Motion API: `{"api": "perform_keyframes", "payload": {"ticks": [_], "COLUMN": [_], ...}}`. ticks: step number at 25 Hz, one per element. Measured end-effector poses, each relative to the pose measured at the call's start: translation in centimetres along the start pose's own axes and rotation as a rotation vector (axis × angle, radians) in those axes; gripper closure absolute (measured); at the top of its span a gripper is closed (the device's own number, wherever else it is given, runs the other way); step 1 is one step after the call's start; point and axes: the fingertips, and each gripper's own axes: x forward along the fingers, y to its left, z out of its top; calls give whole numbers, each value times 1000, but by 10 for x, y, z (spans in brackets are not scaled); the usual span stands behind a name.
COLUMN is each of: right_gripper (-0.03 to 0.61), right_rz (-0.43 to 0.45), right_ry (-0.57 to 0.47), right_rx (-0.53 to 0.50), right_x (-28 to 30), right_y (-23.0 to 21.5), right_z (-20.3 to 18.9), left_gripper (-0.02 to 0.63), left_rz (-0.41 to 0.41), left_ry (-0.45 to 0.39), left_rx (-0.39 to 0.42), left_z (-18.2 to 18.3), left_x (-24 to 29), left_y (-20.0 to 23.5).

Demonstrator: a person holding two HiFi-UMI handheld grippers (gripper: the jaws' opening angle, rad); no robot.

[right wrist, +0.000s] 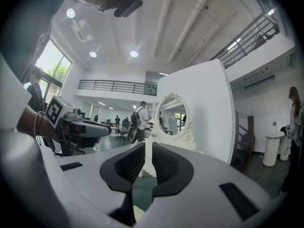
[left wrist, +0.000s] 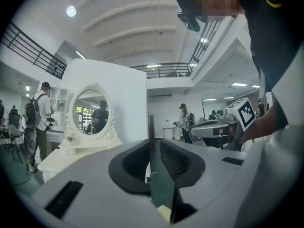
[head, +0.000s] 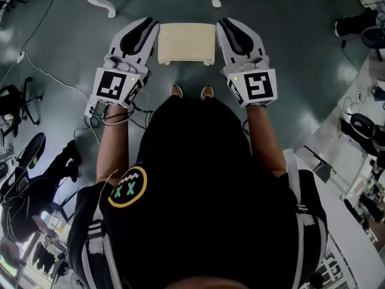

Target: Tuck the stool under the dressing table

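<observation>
From where I stand, the dark green glossy floor (head: 289,41) carries a cream rectangular stool (head: 186,43), set just in front of a pair of tan shoes (head: 175,91). Beyond the stool and apart from it, the curved white legs of the carved desk (head: 103,2) rest on the floor. A thin white cable (head: 42,71) trails across it at the left, near a black wheeled chair (head: 12,95).
</observation>
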Motion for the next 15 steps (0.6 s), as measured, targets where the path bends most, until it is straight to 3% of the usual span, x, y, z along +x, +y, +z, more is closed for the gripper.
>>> {"api": "perform_keyframes", "payload": {"ticks": [2,7,11,15], "right_gripper": [492,362,212,50], "right_rz": [6,32,53,61], "right_ry": [6,8,11,20], "right_rx": [7,28,30,17], "right_x": [1,5,9,12], "right_y": [-1,4,8,9], "right_z": [0,2,-2,-7], "left_gripper": [506,400,262,178], "left_rz": [-11,-26,-25,-33], "left_ry": [7,25,47,56], "left_rx": [2,13,41,59], "left_z": [-1,-4,-14,-19], "left_x": [2,1,-1,-1], "left_y": [-1,-1,1,-1]}}
